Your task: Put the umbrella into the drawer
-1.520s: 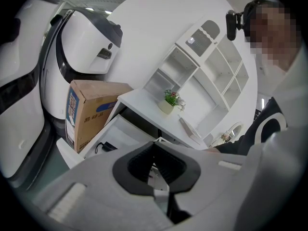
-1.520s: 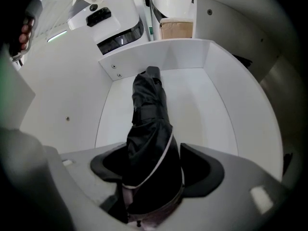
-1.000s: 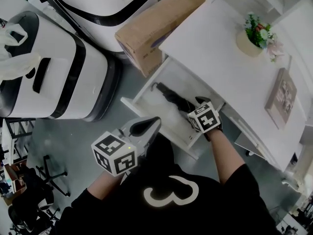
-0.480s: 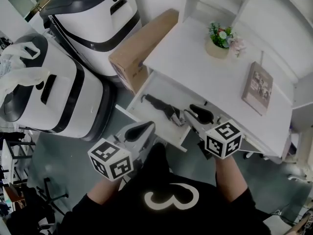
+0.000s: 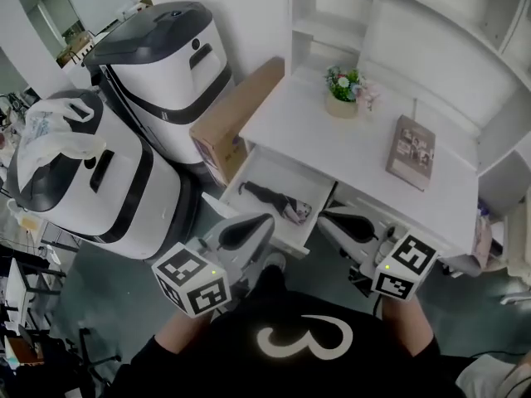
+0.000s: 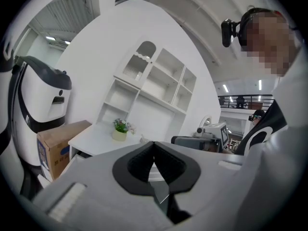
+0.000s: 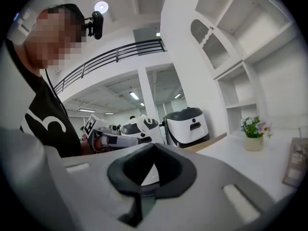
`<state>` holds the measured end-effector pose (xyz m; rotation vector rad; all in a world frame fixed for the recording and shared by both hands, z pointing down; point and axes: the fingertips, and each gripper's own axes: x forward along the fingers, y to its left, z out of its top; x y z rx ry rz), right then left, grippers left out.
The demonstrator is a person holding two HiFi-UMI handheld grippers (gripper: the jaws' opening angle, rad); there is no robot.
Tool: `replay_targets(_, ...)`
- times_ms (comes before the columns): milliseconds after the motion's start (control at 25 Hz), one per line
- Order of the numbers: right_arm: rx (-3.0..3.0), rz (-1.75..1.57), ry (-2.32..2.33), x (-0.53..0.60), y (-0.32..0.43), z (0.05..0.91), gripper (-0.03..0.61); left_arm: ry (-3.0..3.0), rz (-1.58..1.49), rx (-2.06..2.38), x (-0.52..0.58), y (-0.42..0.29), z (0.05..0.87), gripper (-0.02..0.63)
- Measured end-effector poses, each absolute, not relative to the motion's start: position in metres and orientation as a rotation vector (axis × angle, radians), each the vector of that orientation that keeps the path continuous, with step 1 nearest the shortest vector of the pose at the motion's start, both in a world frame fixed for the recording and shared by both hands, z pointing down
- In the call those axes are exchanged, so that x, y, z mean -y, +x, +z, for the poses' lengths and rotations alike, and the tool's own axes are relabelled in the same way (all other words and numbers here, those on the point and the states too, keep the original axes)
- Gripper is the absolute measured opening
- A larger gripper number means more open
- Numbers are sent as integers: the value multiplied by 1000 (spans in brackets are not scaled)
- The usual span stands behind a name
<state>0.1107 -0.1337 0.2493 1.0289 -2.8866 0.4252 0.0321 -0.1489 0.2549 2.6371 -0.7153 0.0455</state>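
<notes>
open drawer (image 5: 280, 179) holds the umbrella (image 5: 270, 199), apart from the closed right claw (image 5: 325, 217).

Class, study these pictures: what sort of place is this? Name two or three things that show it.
Probably a lab or demo hall staged as a home corner: a white desk with shelf unit and potted flowers stands beside large white machines; a mezzanine railing and strip lights show beyond.

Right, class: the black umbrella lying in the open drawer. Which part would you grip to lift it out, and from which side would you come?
Probably the slim middle of the umbrella, from straight above, with the jaws set across its length. It lies flat in the drawer, near the front wall, so the walls block a sideways approach and only the top is open.
</notes>
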Motion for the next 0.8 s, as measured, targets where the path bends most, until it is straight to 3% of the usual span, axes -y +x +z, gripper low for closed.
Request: replay_targets(800, 2905, 356, 1073, 64, 113, 231, 3, 2710, -7, 709, 87, 44, 225, 8)
